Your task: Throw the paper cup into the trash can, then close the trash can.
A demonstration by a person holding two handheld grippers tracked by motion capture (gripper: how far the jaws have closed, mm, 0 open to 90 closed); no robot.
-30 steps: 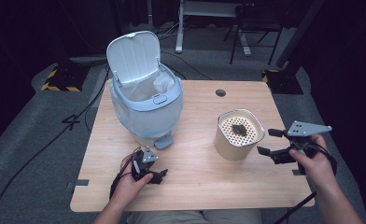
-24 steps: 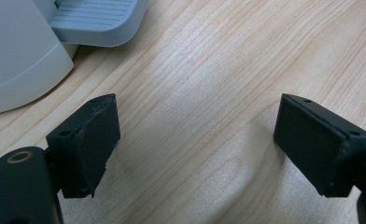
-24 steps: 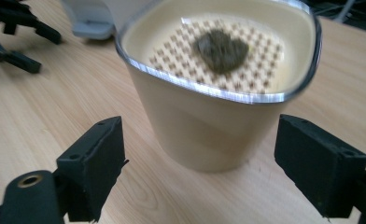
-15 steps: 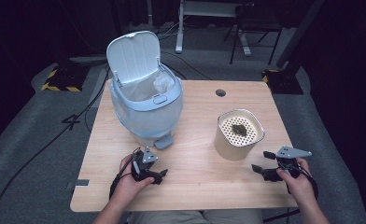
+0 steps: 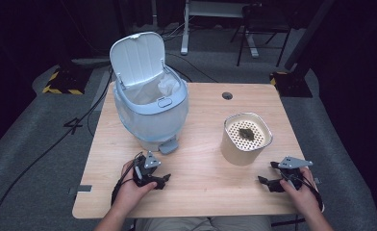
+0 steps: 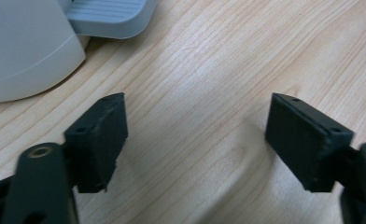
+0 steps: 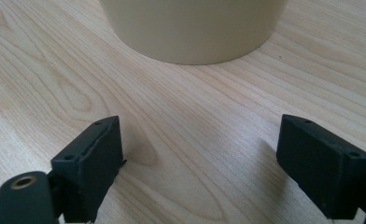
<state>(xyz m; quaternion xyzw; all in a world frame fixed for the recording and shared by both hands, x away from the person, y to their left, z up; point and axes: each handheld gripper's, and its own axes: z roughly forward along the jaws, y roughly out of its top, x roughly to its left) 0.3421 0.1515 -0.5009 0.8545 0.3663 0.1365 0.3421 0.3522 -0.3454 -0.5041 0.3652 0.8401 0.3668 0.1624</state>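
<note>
Dark grey carpet surrounds a light wooden table (image 5: pixel 201 159), with black cables trailing across the floor on the left and the legs of a desk and chair standing in the gloom behind.

On the table's left half stands a pale blue plastic pedal bin (image 5: pixel 150 113) with its hinged lid (image 5: pixel 137 58) tipped up and back, a white liner showing inside the rim. Its grey foot pedal (image 5: pixel 169 146) points toward the person's side; in the left gripper view the pedal (image 6: pixel 109 16) and the bin's rounded wall sit at the top left.

On the right half, well apart from the bin, stands a beige cylindrical container (image 5: pixel 244 139) with a perforated insert at its top, and a small dark scrap (image 5: pixel 246 134) lies on that insert. The right gripper view shows the container's lower wall (image 7: pixel 193 28) just ahead of the jaws.

The left gripper (image 5: pixel 160 180), held low over the table near the pedal, has its jaws spread wide after just closing a little, with only bare wood between them (image 6: pixel 197 135). The right gripper (image 5: pixel 267 179), low near the container's base at the table's right front, has jaws that have just been opening; they stand wide apart with nothing between them (image 7: pixel 200 158).
</note>
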